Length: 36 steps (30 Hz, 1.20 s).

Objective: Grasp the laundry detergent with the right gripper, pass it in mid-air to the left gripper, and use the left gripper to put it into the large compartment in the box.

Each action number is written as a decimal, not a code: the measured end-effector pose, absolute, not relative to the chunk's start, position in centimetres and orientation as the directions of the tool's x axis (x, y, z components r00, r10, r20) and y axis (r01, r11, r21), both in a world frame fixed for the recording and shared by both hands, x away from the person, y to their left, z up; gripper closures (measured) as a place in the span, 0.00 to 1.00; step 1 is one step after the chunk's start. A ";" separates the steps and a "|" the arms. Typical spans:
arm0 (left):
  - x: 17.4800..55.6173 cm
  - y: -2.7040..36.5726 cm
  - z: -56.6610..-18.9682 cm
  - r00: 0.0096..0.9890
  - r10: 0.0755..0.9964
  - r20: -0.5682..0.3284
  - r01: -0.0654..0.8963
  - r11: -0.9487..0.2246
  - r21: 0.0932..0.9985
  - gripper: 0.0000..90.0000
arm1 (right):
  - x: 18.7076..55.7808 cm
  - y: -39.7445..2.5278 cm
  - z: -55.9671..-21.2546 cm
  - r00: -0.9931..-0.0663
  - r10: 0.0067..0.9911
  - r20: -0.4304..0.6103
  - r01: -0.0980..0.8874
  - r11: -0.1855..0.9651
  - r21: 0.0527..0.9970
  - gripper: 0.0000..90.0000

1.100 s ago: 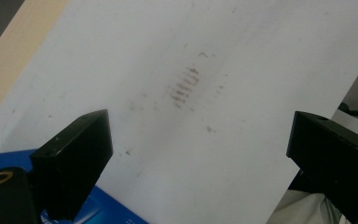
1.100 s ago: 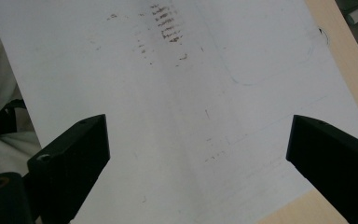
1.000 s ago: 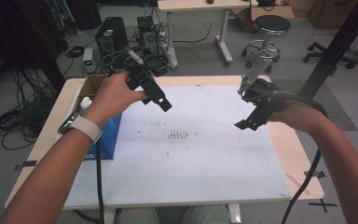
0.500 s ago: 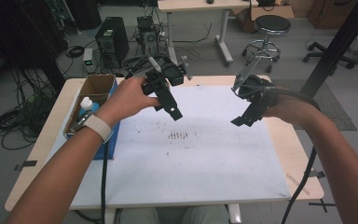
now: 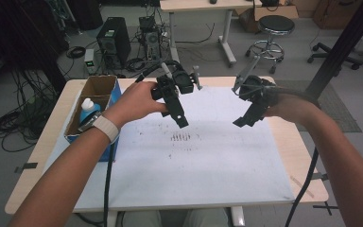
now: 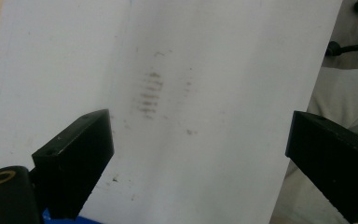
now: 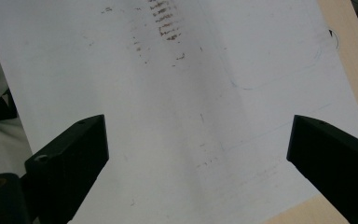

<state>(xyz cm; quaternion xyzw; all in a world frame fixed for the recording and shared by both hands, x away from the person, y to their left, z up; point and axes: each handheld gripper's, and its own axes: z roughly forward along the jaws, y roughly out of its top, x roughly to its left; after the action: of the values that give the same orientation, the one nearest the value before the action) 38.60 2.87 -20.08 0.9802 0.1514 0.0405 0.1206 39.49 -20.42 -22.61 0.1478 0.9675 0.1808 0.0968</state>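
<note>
1. High view: both hands hold grippers above a white sheet (image 5: 208, 161) that covers most of the wooden table (image 5: 298, 156).
2. Left gripper (image 5: 179, 116) hangs over the sheet's far middle; in the left gripper view its jaws stand wide apart with nothing between them.
3. Right gripper (image 5: 243, 120) is raised over the sheet's far right, jaws likewise spread and empty.
4. Smudged dark marks (image 5: 182, 137) sit on the sheet between the two grippers.
5. A cardboard box (image 5: 92, 101) at the table's left edge holds a white bottle (image 5: 89, 109).
</note>
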 end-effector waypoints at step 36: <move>39.6 2.4 -20.6 0.959 0.281 0.049 0.260 -0.933 0.249 0.09 | 40.5 -20.4 -23.5 -0.947 0.300 -0.116 0.244 0.906 0.347 0.06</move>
<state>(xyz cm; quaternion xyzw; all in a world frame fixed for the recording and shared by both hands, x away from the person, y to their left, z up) 39.57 2.41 -20.56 0.9822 0.1377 0.0419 0.1207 40.46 -20.40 -23.53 0.1399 0.9725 0.1663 0.0838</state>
